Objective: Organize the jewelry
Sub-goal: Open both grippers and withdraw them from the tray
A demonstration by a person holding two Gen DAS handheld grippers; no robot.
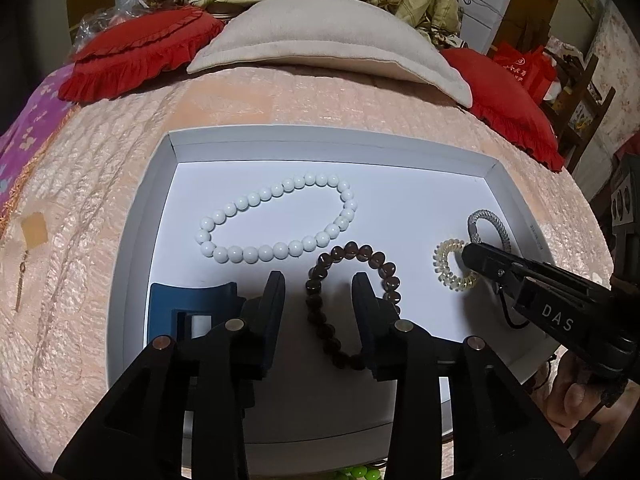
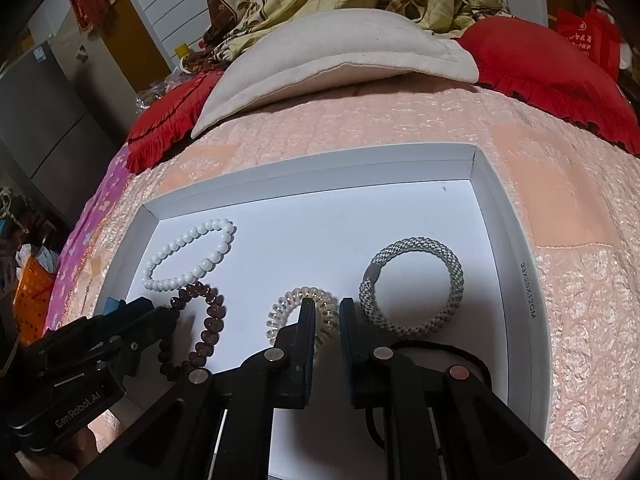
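A shallow white box [image 1: 140, 216] [image 2: 516, 280] lies on the bed. In it are a white bead bracelet [image 1: 276, 218] [image 2: 188, 254], a brown bead bracelet [image 1: 352, 300] [image 2: 204, 328], a clear spiral hair tie [image 1: 450, 266] [image 2: 280, 316], a silver mesh bracelet [image 1: 490, 224] [image 2: 416, 292] and a blue clip [image 1: 188, 308]. My left gripper [image 1: 318, 284] is open, its fingers straddling the brown bracelet. My right gripper [image 2: 326, 306] [image 1: 468, 256] is partly open, with its left finger over the spiral tie's right side. A black cord [image 2: 472, 356] lies under it.
The box sits on a peach quilted bedspread [image 1: 100, 184]. A beige pillow [image 1: 320, 36] and red cushions [image 1: 132, 56] [image 2: 552, 76] lie behind it, with a floral blanket beyond. Green beads [image 1: 356, 472] show at the bottom edge. An orange basket [image 2: 32, 300] stands off the bed's left.
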